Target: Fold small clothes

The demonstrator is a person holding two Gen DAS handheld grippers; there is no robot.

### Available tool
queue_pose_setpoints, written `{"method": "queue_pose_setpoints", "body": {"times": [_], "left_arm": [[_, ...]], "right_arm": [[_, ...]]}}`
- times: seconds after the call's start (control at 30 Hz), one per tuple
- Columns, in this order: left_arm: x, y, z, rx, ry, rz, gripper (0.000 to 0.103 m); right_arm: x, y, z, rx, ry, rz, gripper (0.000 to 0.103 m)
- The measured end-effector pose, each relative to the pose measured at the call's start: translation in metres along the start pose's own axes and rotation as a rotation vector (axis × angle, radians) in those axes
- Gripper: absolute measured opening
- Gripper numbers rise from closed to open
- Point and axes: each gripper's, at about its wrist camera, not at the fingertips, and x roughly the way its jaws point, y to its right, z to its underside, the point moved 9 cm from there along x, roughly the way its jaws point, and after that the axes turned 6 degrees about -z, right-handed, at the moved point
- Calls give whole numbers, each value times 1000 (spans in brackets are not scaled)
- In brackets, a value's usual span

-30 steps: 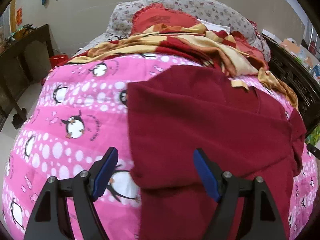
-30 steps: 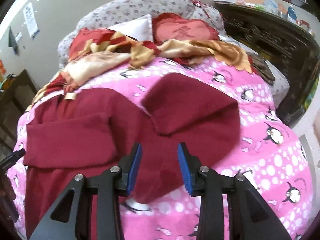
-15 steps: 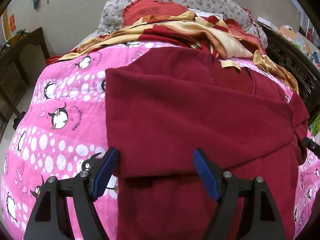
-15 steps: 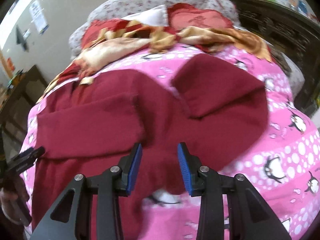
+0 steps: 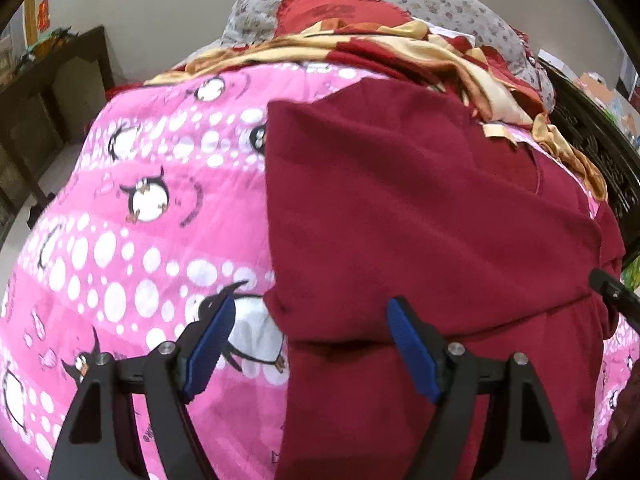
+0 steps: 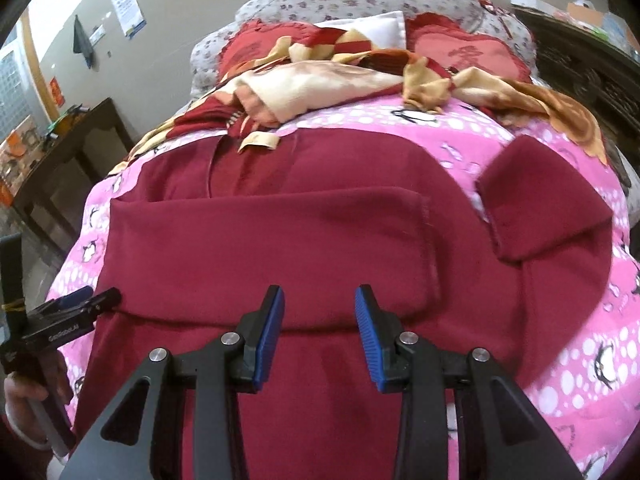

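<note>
Left wrist view: the left gripper [image 5: 308, 344] hovers wide open and empty over the folded edge of the maroon garment [image 5: 420, 208], which lies flat on the pink penguin blanket [image 5: 132, 248] (one sleeve already across the chest). It has drifted left since half a second ago.

Right wrist view: the right gripper [image 6: 319, 334], half open, holds nothing. It should catch the spread sleeve [image 6: 536, 208] at its cuff and lay it across squarely. The garment has slid leftward in this view.

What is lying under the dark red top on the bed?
The pink penguin quilt shows around the dark red top, which lies spread on it. The quilt directly beneath is covered, so anything else there cannot be seen.
</note>
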Motion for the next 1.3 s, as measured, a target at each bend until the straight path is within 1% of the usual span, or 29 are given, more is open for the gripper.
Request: {"method": "queue_pose_setpoints", "body": {"times": [0.03,0.1,0.13,0.2,0.27,0.33,0.43,0.5,0.57,0.63,0.73,0.83,0.93,1.03,1.07,1.1,1.17,1.23,1.27,1.3], "left_arm": [[2,-1,3,-10,-7,4,83],[3,-3,6,-25,-19,13,83],[2,-4,7,-28,-20,17,83],[-7,-7,7,-33,-6,16,83],[-16,-10,3,-40,22,13,83],[-22,-12,-1,-53,45,12,83],[-18,-11,-2,-68,41,17,83],[-9,-8,3,-68,15,15,83],[-4,-4,7,-68,6,14,83],[-1,0,12,-64,5,8,83],[3,1,13,-64,9,-6,85],[4,0,14,-71,16,-12,87],[3,1,15,-58,25,-19,88],[4,1,15,-58,29,-21,88],[5,1,15,-59,29,-22,89],[5,1,15,-59,30,-23,89],[5,1,15,-56,33,-24,90],[5,1,15,-51,31,-22,90],[5,1,14,-47,29,-20,90],[4,1,14,-39,25,-19,90]], "right_arm": [[6,0,1,-3,-8,7,45],[25,6,8,10,-65,34,45],[30,8,12,19,-83,34,45],[25,10,12,23,-69,16,45],[9,14,13,29,-58,13,45],[-13,26,12,32,-14,30,45],[-46,66,15,61,33,113,45],[-62,102,17,106,46,170,45],[-71,128,19,160,45,198,45],[-79,150,18,229,66,172,45],[-80,164,11,316,96,107,45],[-67,174,4,382,99,58,45],[-47,187,-2,472,93,34,45],[-35,201,-14,567,145,-22,46],[-31,205,-19,585,163,-31,48],[-27,209,-21,595,164,-28,48],[-15,216,-24,612,147,-16,47],[-11,218,-27,608,148,-14,34],[-14,216,-31,594,154,-14,21],[-18,212,-35,573,161,-23,15]]}}
